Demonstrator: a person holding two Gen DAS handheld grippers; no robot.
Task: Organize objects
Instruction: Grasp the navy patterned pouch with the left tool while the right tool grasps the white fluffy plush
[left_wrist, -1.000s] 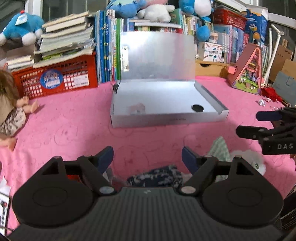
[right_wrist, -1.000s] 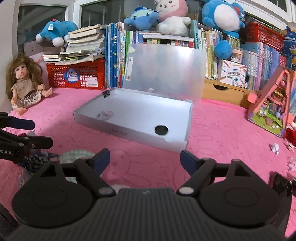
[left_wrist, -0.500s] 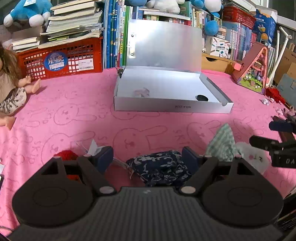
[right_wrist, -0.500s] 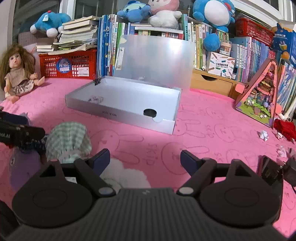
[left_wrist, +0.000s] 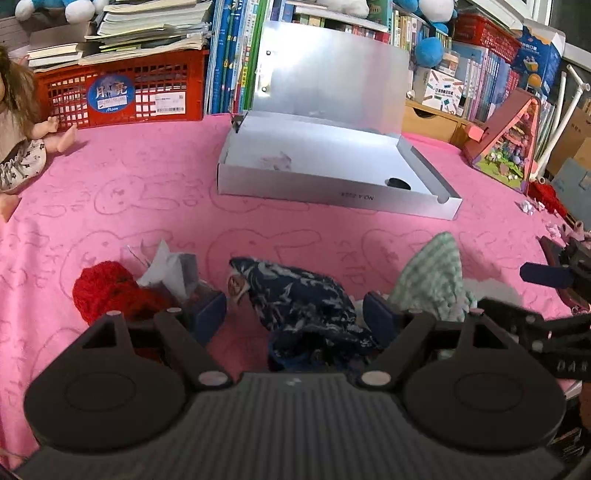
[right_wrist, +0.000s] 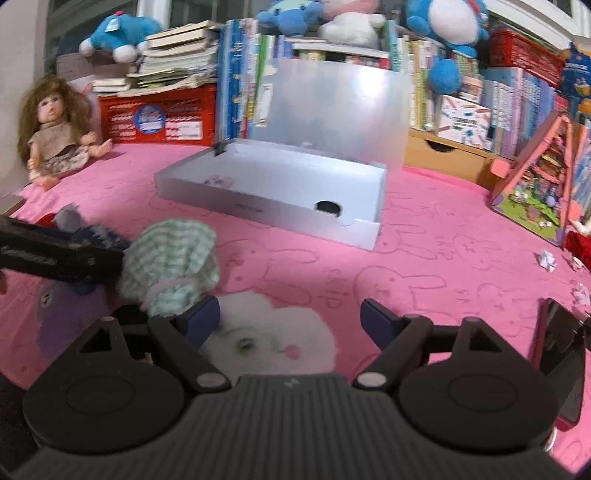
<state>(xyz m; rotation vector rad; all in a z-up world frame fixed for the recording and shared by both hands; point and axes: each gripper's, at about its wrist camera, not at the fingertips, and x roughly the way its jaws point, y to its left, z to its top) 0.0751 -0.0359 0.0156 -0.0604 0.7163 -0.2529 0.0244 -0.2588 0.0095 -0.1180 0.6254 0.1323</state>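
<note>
While both grippers have dropped lower over the pink blanket (left_wrist: 129, 206) than they were a second ago, neither holds anything. The left gripper (left_wrist: 294, 317) has its fingers spread wide, and a dark blue patterned cloth bundle (left_wrist: 299, 299) now lies between them, close against the right-hand fingertip but not pinched; earlier only its top edge peeked above the gripper body. Just left of that gripper sits a red knitted piece (left_wrist: 107, 290) with a crumpled white paper (left_wrist: 168, 267) touching it, both newly in sight. To its right stands a green checked cloth (left_wrist: 434, 275), beside the right gripper's dark fingers at the frame edge.

From the right wrist view, the right gripper (right_wrist: 290, 319) is likewise fully open, with a white plush toy (right_wrist: 273, 332) lying on the blanket between its fingers; a second ago that toy was barely visible. The green checked cloth (right_wrist: 170, 254) rests just beyond the left-hand fingertip, touching the plush. A dark phone (right_wrist: 561, 358) lies at the right edge.

Farther back, the open white box (left_wrist: 332, 184) sits on the blanket with its lid upright, a black round object (left_wrist: 397, 182) in its near right corner. Beyond it stand a red crate (left_wrist: 122, 92), a doll (right_wrist: 55, 129), rows of books and a pink toy house (right_wrist: 543, 184).
</note>
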